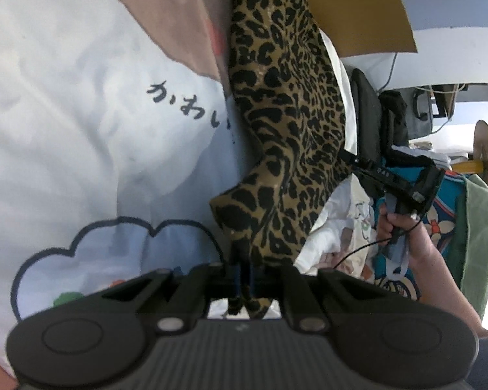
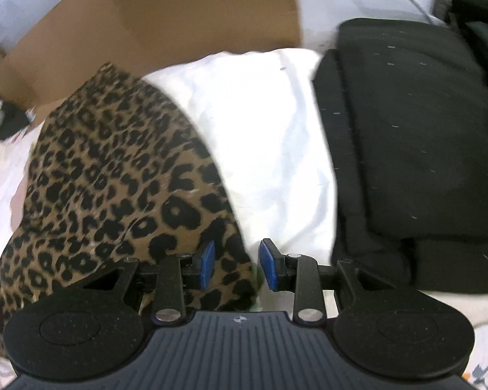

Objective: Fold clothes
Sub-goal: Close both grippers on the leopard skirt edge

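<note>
Left wrist view: left gripper (image 1: pixel 243 279) clamped on the leopard-print garment (image 1: pixel 286 104), white printed sheet (image 1: pixel 65 104) left of it, hand (image 1: pixel 403 227) holding the right gripper on its right. Right wrist view only: right gripper (image 2: pixel 237 266) open, jaws straddling the garment's edge; white cloth (image 2: pixel 270 136) and black bag (image 2: pixel 416 149) right of it.

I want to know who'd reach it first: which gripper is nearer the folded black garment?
Right. The right gripper sits open just beside the black garment, over the leopard cloth. The left gripper, shut on that cloth's other end, is farther away.
</note>
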Demonstrator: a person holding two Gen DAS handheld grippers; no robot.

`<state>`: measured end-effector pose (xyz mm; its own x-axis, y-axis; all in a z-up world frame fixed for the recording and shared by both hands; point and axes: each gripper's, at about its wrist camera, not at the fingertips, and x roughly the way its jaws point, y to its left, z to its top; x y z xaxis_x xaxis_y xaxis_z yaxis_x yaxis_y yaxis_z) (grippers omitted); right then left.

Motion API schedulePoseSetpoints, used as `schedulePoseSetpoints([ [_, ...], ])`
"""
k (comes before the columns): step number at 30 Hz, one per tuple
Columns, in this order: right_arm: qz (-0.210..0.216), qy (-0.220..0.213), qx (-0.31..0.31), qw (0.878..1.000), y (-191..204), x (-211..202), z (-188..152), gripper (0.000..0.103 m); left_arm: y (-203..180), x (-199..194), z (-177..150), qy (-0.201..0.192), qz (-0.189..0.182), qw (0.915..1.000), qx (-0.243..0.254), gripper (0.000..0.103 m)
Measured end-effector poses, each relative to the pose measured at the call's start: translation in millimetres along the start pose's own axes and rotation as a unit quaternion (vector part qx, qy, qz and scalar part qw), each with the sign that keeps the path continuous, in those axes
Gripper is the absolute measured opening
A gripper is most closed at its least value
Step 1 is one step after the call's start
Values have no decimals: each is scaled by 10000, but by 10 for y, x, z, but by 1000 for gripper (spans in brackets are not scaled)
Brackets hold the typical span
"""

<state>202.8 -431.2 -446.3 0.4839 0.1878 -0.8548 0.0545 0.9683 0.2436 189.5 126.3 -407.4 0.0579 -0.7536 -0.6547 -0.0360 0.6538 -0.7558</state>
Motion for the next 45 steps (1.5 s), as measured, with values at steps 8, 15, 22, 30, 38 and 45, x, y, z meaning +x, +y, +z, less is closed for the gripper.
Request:
schedulePoseSetpoints([
  [8,174,119,-79,9997,-5,103,-13,38,1,-100,16,-142,101,9998,-16,5],
  [15,376,190,254,9988,-90,81,32,7,-39,-245,20,-339,173,9992,-113,4],
  [22,580,51,240,9980,31,-169,3,3,-85,-469,9,-543,276,9980,-181,4],
  [30,1024,275,630,9924,126,-266,-145,3,-27,-864,-32,-782,565,9951,-238,4],
  [38,1290,511,623,9884,109,-121,-211,4,107,-786,31,-673,892,9936,-172,4],
  [45,1421,538,594,9866,18,70,-208,21,203,-557,49,-499,1058,9930,-177,4],
])
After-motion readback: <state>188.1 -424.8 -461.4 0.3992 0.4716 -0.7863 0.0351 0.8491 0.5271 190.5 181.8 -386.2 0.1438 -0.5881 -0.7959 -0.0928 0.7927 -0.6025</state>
